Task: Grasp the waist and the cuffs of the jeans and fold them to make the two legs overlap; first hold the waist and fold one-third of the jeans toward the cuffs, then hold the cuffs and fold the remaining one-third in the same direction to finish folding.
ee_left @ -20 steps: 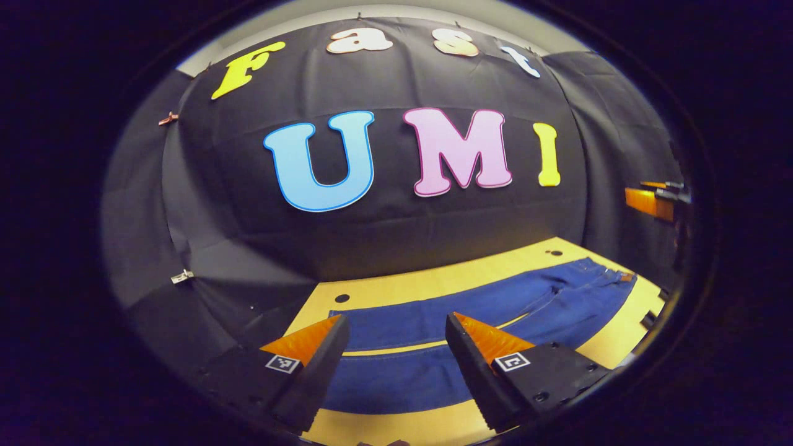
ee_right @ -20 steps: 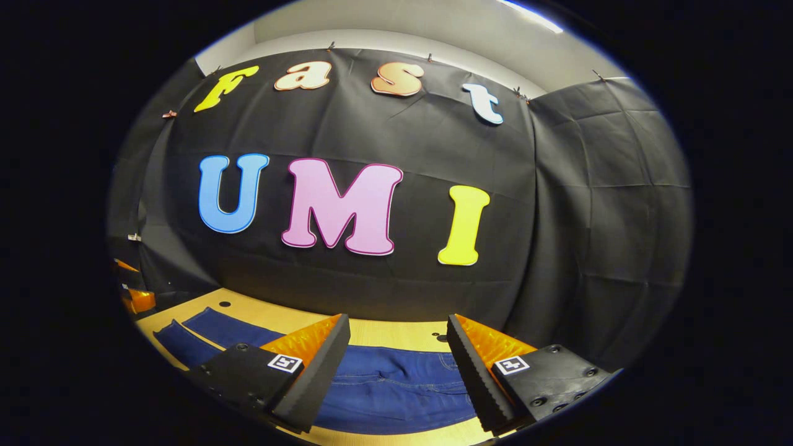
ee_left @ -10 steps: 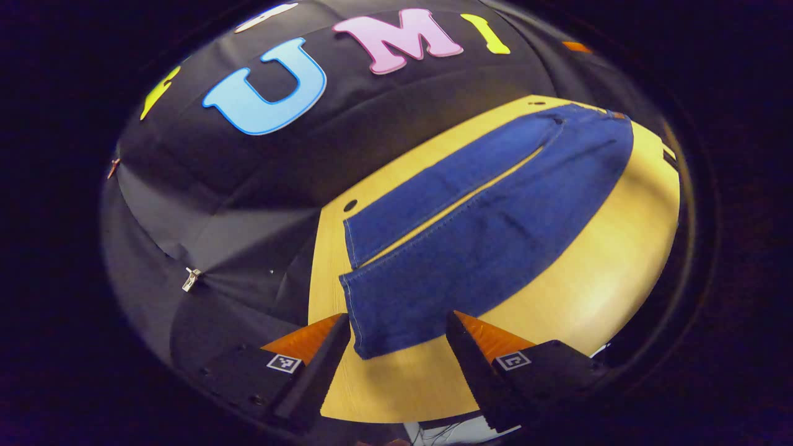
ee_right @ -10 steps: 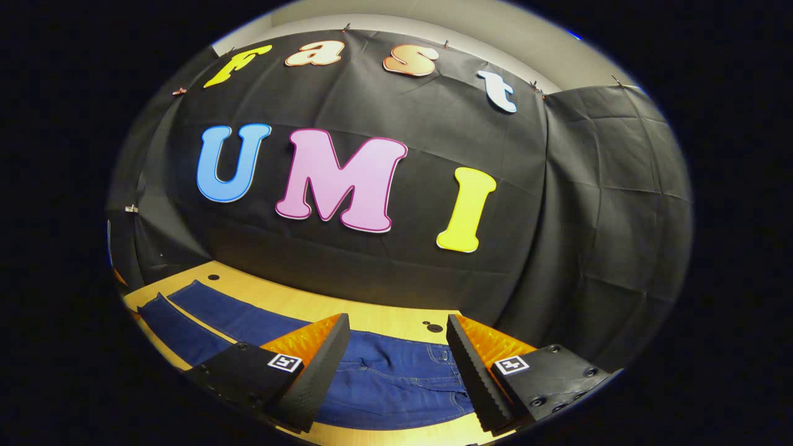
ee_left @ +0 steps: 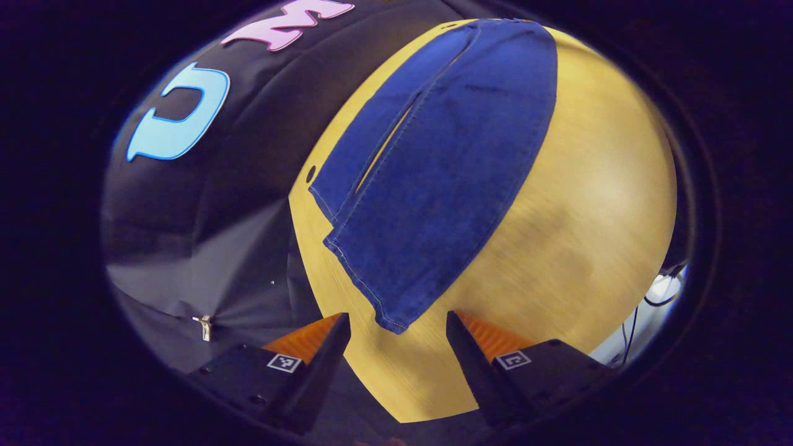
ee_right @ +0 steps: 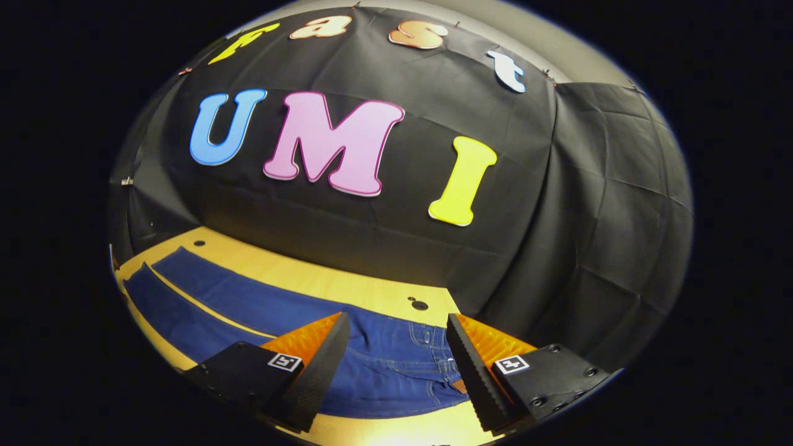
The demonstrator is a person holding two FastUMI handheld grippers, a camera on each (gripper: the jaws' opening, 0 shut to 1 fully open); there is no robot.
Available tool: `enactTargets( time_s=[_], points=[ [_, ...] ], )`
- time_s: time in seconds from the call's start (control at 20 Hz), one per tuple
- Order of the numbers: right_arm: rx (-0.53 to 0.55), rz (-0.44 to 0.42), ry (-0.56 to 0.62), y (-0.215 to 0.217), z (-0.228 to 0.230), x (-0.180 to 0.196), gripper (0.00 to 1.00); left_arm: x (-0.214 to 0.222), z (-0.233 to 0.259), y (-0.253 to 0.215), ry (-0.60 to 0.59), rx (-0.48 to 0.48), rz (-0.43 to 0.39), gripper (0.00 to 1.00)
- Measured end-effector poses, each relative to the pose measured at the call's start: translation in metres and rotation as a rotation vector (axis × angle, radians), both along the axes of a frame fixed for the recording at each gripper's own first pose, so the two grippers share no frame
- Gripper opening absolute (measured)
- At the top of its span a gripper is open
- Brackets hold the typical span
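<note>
Blue jeans [ee_left: 433, 167] lie flat on the wooden table [ee_left: 576, 204], legs side by side with a narrow gap between them. In the left gripper view the near leg's cuff [ee_left: 365, 291] lies just ahead of my left gripper [ee_left: 396, 347], which hangs open above the table, apart from the cloth. In the right gripper view the jeans [ee_right: 260, 310] stretch off to the left and their waist [ee_right: 427, 353] lies between the open fingers of my right gripper [ee_right: 396, 347], which hovers above it without touching.
The black booth wall [ee_right: 384, 235] rises right behind the table's far edge. Small round holes [ee_right: 420, 305] mark the tabletop near the waist and near the cuffs [ee_left: 311, 174]. Cables [ee_left: 657, 297] hang off the table's near side.
My left gripper has tilted sharply down and swung over the cuff end, the jeans now seen from above. My right gripper has dipped a little toward the waist. Both stay open.
</note>
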State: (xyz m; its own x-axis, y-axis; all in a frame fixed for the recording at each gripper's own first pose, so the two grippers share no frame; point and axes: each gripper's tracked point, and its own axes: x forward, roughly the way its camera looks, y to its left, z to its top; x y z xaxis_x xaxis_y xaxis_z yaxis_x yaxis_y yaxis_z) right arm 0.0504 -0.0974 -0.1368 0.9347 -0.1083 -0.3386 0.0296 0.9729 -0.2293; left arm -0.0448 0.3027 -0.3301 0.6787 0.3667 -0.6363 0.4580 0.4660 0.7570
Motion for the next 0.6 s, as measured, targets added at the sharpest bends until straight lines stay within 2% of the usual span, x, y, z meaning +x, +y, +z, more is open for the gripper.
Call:
enactTargets(
  time_s=[0.2,0.3,0.4,0.5,0.6],
  points=[
    [-0.095,-0.005,0.030,-0.037,-0.009,-0.003,0.96,0.028,-0.002,0.005,0.048,0.121,-0.142,0.94],
    [-0.146,0.006,0.052,-0.058,-0.016,-0.006,0.96,0.034,-0.007,0.006,0.093,0.130,-0.196,0.93],
    [-0.189,-0.011,0.075,-0.085,-0.026,-0.011,0.96,0.028,-0.014,0.008,0.144,0.106,-0.196,0.87],
    [-0.248,-0.032,0.101,-0.111,-0.035,-0.014,0.96,0.018,-0.020,0.007,0.181,0.084,-0.158,0.68],
    [-0.341,-0.022,0.124,-0.134,-0.046,-0.020,0.96,0.015,-0.026,0.000,0.211,0.056,-0.124,0.43]
  ],
)
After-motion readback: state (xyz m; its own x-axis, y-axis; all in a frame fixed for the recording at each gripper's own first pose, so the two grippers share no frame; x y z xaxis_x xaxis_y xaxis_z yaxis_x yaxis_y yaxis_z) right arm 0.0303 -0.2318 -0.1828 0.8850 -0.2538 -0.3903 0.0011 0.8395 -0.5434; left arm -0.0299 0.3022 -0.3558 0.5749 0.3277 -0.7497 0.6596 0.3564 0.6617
